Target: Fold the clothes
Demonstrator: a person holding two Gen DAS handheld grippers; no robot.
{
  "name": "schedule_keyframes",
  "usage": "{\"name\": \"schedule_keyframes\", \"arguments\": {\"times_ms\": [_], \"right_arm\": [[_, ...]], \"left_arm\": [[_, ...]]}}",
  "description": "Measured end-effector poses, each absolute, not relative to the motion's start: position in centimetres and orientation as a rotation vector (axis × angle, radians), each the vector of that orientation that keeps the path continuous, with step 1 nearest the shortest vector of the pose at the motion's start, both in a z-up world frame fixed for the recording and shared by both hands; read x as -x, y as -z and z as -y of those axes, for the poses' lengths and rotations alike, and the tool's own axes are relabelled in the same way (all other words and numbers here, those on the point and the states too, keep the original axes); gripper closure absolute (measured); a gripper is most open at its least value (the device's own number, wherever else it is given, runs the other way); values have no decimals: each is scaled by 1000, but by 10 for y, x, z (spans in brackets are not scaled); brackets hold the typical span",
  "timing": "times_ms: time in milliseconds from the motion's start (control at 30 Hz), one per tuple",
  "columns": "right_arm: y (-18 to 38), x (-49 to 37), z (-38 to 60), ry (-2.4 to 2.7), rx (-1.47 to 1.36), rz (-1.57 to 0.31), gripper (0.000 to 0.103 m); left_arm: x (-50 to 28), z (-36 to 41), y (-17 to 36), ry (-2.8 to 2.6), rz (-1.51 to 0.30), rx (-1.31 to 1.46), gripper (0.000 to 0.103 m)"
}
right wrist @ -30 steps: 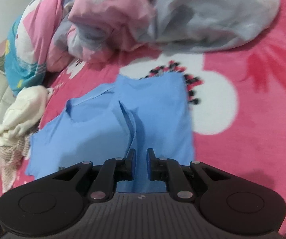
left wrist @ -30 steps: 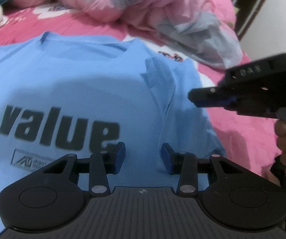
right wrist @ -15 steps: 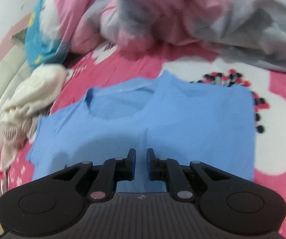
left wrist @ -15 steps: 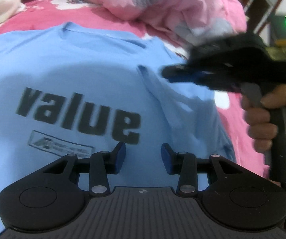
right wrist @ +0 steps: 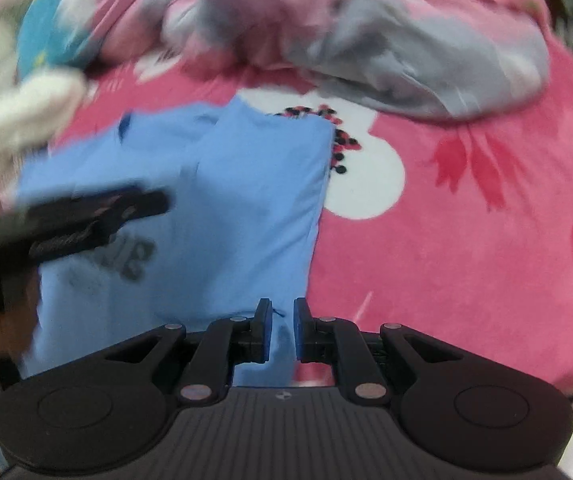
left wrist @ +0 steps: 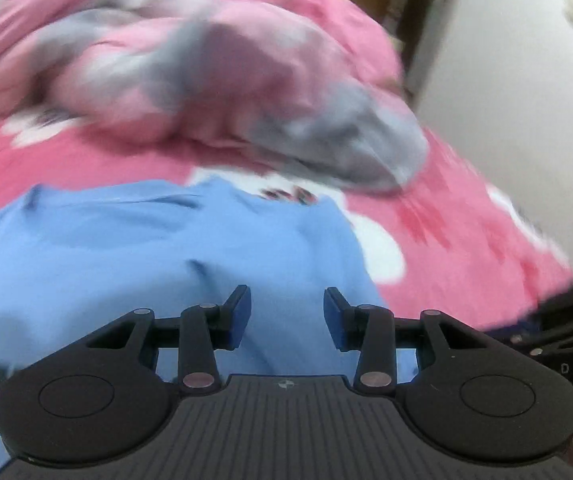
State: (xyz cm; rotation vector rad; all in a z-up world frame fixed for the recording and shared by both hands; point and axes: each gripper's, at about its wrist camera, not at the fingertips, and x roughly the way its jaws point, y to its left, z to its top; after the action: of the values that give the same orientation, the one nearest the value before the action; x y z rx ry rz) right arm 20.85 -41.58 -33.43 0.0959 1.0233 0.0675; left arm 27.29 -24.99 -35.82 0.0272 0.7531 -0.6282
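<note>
Light blue cotton T-shirt (right wrist: 222, 200) lies flat on the pink fleece bedspread with white and red flowers (right wrist: 466, 240), right side folded over the front so part of the dark print (right wrist: 126, 258) is covered. Fold edge runs straight down the right side, bedspread directly beside it. Collar end points toward the crumpled pink-and-grey quilt (left wrist: 214, 80) heaped at the far side of the bed.

Left gripper (left wrist: 287, 314): fingers wide apart, nothing between them, above the shirt's lower half (both views motion-blurred).

Right gripper (right wrist: 280, 330): blue pads (right wrist: 264, 330) close together with a narrow gap showing; no cloth pinched that I can see. Sits over the shirt's lower right corner at the fold edge.

White knit garment (right wrist: 14, 120) bunched left of the shirt's collar; teal patterned fabric (right wrist: 46, 20) behind it.
</note>
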Motion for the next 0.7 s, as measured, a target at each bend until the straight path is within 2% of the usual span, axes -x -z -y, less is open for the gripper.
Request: {"name": "schedule_keyframes", "arguments": {"times_ms": [100,167,233,267,367,700], "right_arm": [[348,-211,387,-76,106,-997,90],[359,-211,374,-82,196,-996,82],[372,-208,368,-56,259,-1002,83],[377,-206,369,-40,268,-1008,87],[384,-200,381,24,188,-1013,92],[385,-187,390,94,145,-993,93]], "left_arm": [[-274,267,375,667,-777,-135,63],[-274,269,385,652,-799,-178,63],[-276,266,388,636,-808,-180,63],[-277,264,390,628,-812,-182,63],[-276,261,392,613,-814,-184,62],[-280,262,372,542,-775,-125,56]]}}
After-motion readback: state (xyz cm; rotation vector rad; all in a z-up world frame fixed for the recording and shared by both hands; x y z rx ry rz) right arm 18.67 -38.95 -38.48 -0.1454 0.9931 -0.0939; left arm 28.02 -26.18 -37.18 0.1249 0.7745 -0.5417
